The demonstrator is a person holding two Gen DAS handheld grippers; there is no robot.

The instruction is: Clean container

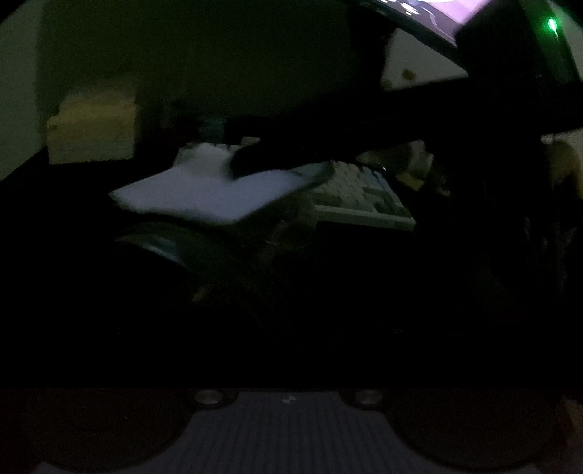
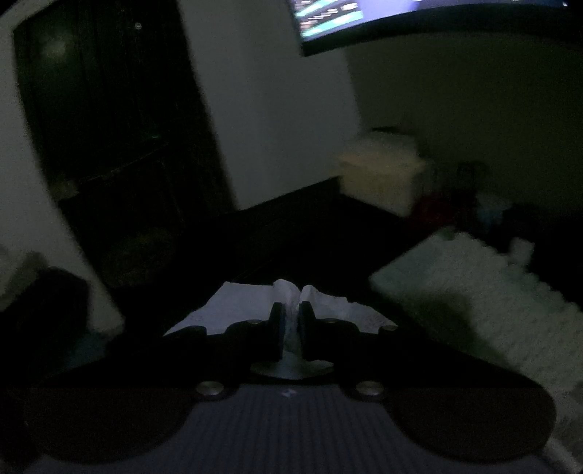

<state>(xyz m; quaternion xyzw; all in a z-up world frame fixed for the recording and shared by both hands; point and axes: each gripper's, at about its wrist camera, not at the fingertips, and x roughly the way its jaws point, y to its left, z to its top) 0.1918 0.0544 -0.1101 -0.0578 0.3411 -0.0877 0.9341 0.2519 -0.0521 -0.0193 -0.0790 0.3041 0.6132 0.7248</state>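
Between the right tongs [image 2: 291,313], jaws clamped together, hangs a white tissue [image 2: 237,302] above the dark surface [image 2: 291,233]. Left tongs' state cannot be told. Container possibly the dim curved shape [image 1: 160,244] beneath the tissue; wiping apparently not begun.

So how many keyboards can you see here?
1: a pale keyboard lies on the dark desk to the right of the right gripper, which pinches a white tissue. Darkness may hide others.

No words or numbers can be read here. The lit screen [image 2: 419,22] shows bright blurry marks (too fuzzy to read), and the keyboard [image 2: 473,310] keys are blurred too.
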